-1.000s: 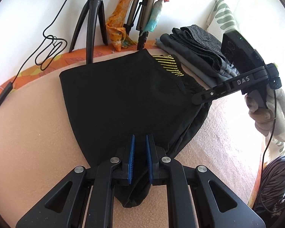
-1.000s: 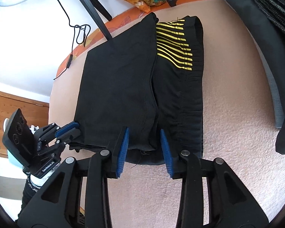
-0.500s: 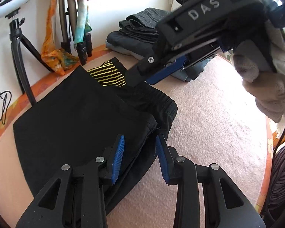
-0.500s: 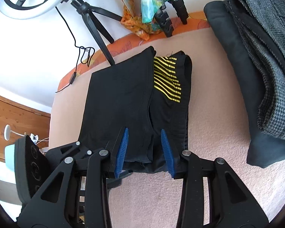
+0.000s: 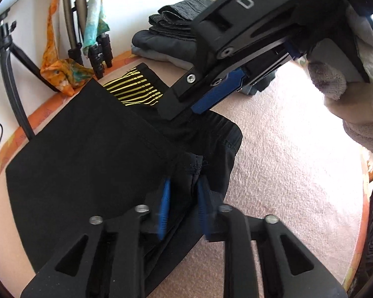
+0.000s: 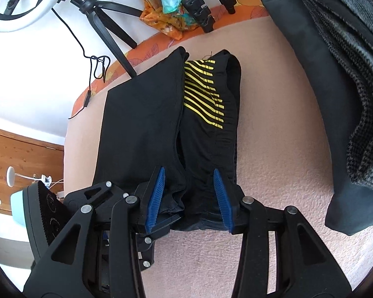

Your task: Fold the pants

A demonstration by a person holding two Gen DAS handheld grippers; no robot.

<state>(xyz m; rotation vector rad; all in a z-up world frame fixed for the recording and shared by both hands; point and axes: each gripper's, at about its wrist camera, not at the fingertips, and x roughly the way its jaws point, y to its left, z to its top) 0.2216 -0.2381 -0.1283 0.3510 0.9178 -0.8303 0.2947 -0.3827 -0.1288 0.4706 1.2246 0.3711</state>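
Both grippers, left (image 5: 182,208) and right (image 6: 189,196), hang with jaws apart over the near edge of the black pants (image 6: 146,124), which lie folded on the pink blanket (image 6: 273,136), 2 layers showing.

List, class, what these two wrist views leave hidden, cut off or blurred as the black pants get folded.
- Left wrist view: the left gripper has motion-blurred pads, so whether they pinch the black pants is unclear.
- Left wrist view: the right gripper hides part of the folded clothes stack.
- Right wrist view: the right gripper covers the pants' near hem.
- Right wrist view: the ring light is cut off by the edge.
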